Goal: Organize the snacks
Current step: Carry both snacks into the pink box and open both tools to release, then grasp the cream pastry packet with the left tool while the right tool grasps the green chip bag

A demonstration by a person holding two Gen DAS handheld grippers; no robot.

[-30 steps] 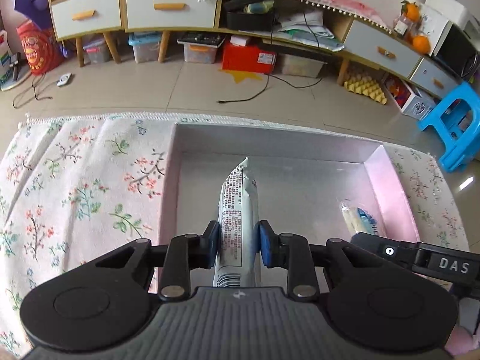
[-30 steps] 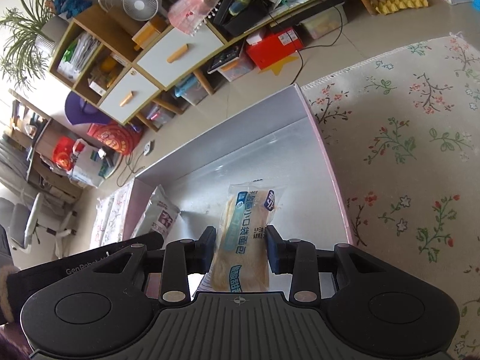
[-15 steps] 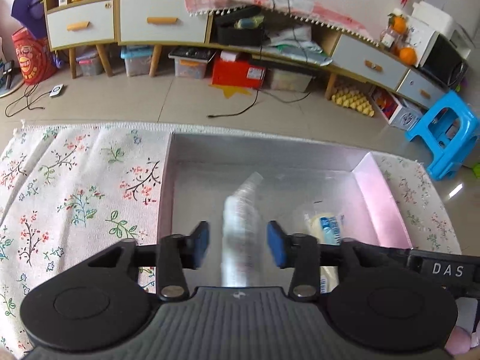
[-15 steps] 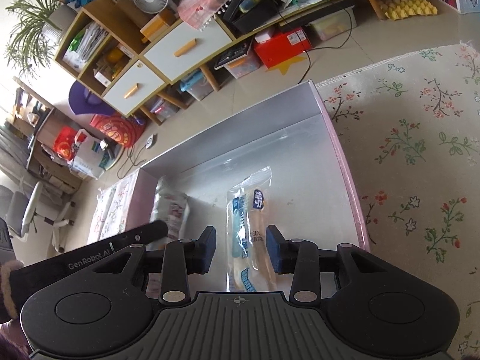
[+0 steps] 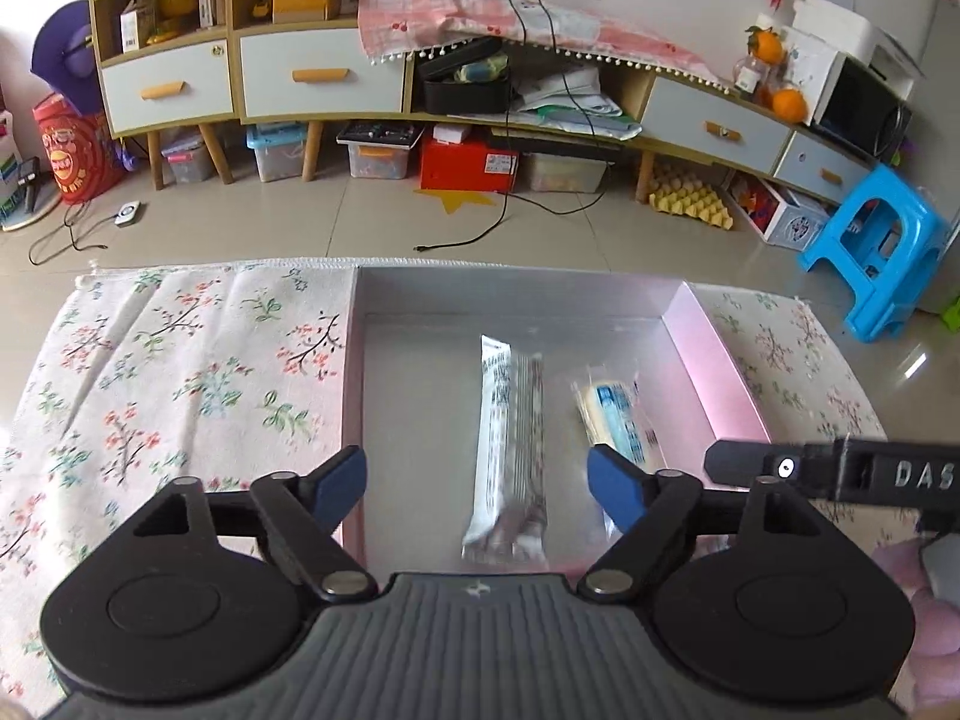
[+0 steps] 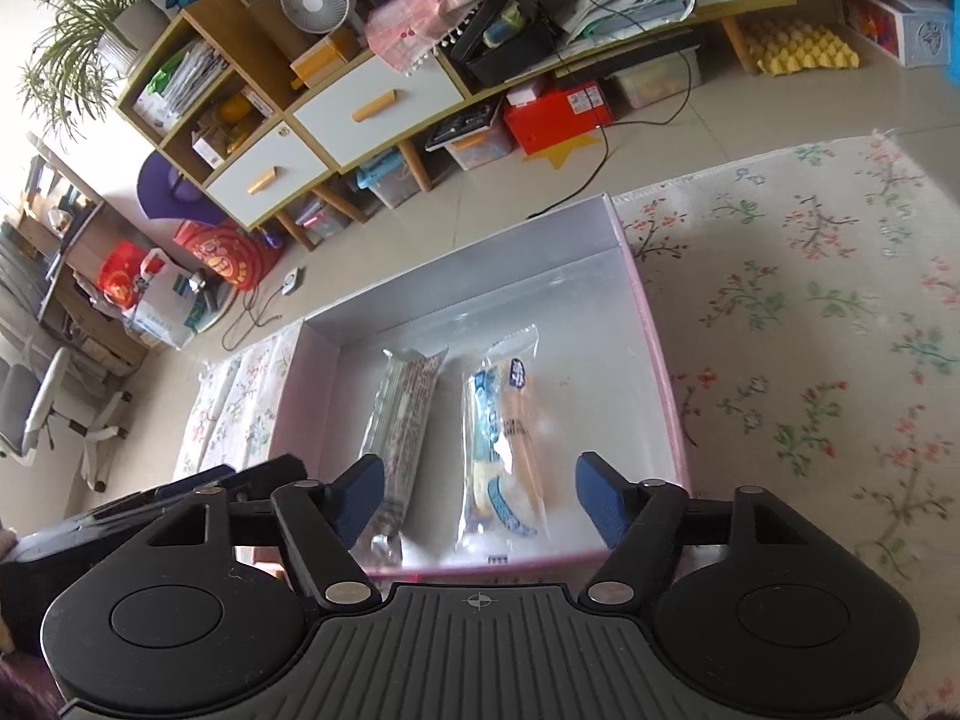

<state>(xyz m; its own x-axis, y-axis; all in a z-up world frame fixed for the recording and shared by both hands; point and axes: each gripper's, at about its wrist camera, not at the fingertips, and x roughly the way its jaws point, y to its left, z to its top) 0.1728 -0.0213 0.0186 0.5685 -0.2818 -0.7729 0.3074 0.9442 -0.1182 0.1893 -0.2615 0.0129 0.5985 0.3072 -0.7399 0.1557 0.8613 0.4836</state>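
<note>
Floral tablecloth (image 5: pixel 180 396) under a shallow pink box (image 5: pixel 714 360) — silver snack packet (image 5: pixel 510 438) and bread packet (image 6: pixel 504 438) lie parallel, neatly stored; left gripper (image 5: pixel 477 483) and right gripper (image 6: pixel 480 492) gape wide, empty.

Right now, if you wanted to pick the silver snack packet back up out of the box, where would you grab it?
Probably across the middle of the silver packet, coming straight down from above. It lies flat and long on the floor of the box, so the fingers can close on its two narrow sides. The bread packet lies close on its right, so stay centred.
</note>
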